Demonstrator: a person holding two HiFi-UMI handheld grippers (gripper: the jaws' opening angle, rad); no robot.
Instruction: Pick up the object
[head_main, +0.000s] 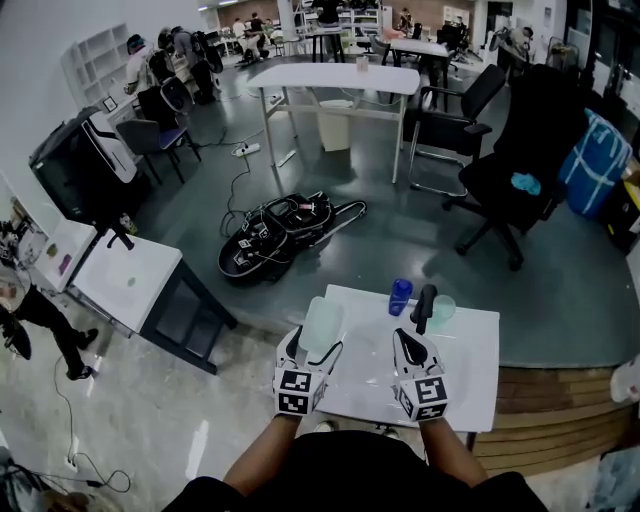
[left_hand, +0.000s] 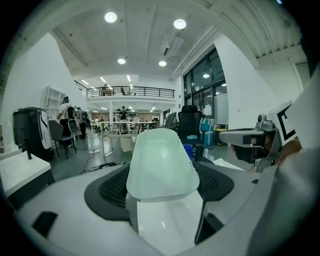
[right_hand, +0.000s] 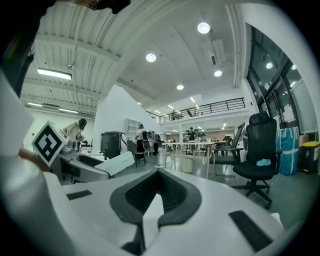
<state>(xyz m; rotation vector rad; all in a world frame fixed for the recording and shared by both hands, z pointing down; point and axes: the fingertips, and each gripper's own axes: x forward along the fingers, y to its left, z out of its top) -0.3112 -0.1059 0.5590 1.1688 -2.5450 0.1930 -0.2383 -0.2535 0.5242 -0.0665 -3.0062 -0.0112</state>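
Two grippers are held over the small white table (head_main: 470, 372). A pale see-through tub (head_main: 322, 320) is gripped by the left gripper (head_main: 318, 343). Its jaws are spread wide and are pressed on the two sides of the tub. The tub seems to be lifted clear of the table, so the picking up looks done, or very nearly done. Only holding it steady, or raising it a bit more, seems to be left. The right gripper (head_main: 408, 342) is squeezed closed, and nothing is held in it.

Further back on the table, three more things are seen: one blue bottle (head_main: 400, 296), one dark upright thing (head_main: 425, 306) and one pale green bowl (head_main: 443, 308). So four things are counted: one tub in the air and three standing on the table.

Beyond the table, one black heap of cables and gear (head_main: 285, 235) is seen on the floor. Further off, two black chairs (head_main: 510, 170) and one long white table (head_main: 335, 78) are seen.
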